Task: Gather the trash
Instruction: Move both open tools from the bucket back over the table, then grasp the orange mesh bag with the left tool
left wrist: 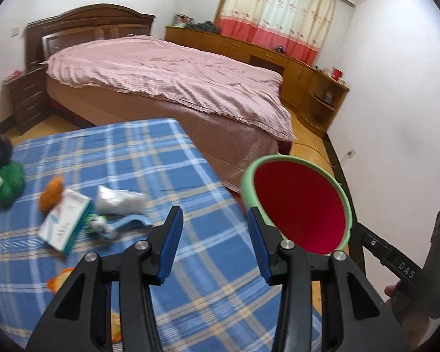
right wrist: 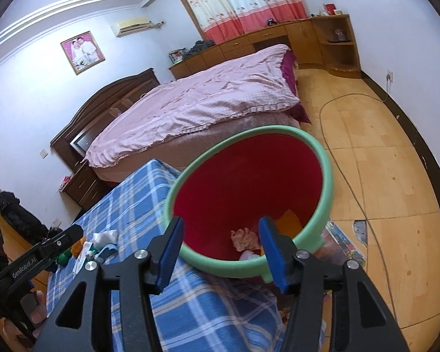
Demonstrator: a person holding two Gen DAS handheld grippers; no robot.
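So there was one bin (right wrist: 250,187), a round bucket with a red inside and a pale green rolled rim, standing on the floor right up against the edge of the table with the blue plaid cloth (left wrist: 126,158). Inside it I could count three bits of trash: a crumpled pinkish wad (right wrist: 243,239), a small white scrap (right wrist: 248,255) just below it, and something flat and orange-yellow (right wrist: 289,220) against the wall. Still on the cloth were one white-and-teal carton (left wrist: 64,223) lying flat, one soft white crumpled bag or tissue lump (left wrist: 118,199), one fuzzy orange thing (left wrist: 51,195), one green plush-looking thing (left wrist: 7,182), one curved light-blue plastic piece (left wrist: 133,223) and a small green-white wrapper (left wrist: 98,224) by the carton, all a bit blurry. Two grippers in total, both black with ribbed blue pads. The left gripper (left wrist: 215,234) hung over the cloth near the table's edge, jaws partly apart with nothing between them and touching nothing. The right gripper (right wrist: 221,248) was poised above the bin's near rim, jaws about half apart, also empty, with the pink wad showing in the gap down below. One big bed (right wrist: 190,105) with a wrinkly pink cover filled the background, and the wooden floor (right wrist: 381,152) looked smooth and glossy.
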